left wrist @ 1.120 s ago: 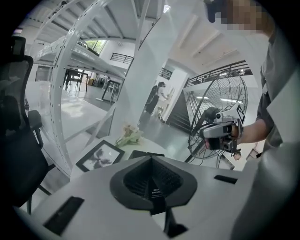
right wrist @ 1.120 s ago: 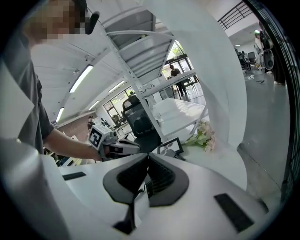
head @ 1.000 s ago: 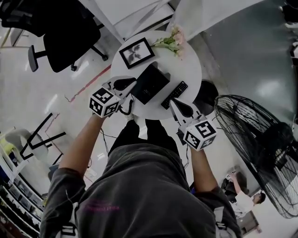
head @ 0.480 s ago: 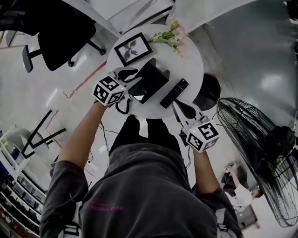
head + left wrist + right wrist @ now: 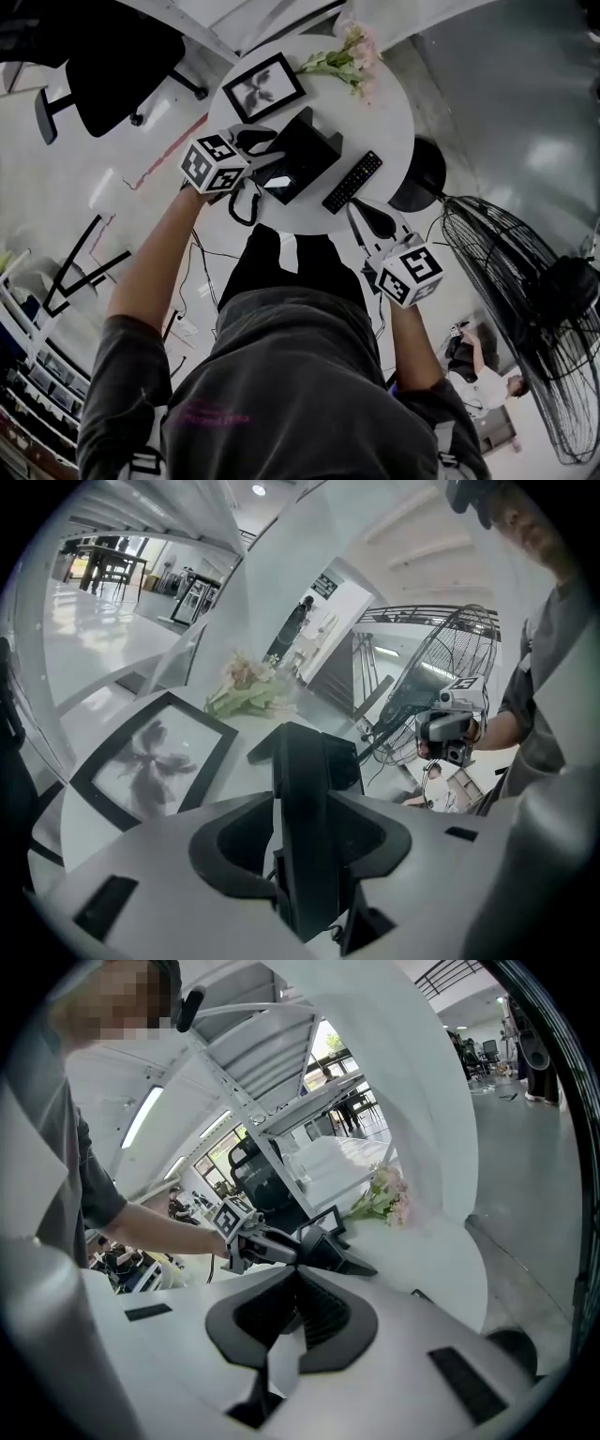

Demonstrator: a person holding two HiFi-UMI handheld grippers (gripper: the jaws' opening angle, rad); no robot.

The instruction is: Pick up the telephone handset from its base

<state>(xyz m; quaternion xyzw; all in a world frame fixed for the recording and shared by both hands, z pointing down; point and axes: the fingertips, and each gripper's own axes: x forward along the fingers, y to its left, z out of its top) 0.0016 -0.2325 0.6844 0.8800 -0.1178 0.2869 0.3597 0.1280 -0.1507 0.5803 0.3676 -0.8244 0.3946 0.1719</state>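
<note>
The black telephone base sits in the middle of the round white table. Its black handset runs straight up between the jaws of my left gripper, which hangs over the base's left side. Those jaws are opening and stand wide on either side of the handset, with a thin gap showing on the left. The coiled cord hangs at the table's near edge. My right gripper hovers by the near right rim, its jaws shut with nothing in them.
A black remote lies right of the base. A framed picture and a bunch of flowers lie at the far side. A large floor fan stands right, an office chair at the far left.
My left gripper has moved forward and down from the table's near left edge onto the phone's left side. The right gripper has sunk slightly by the rim.
</note>
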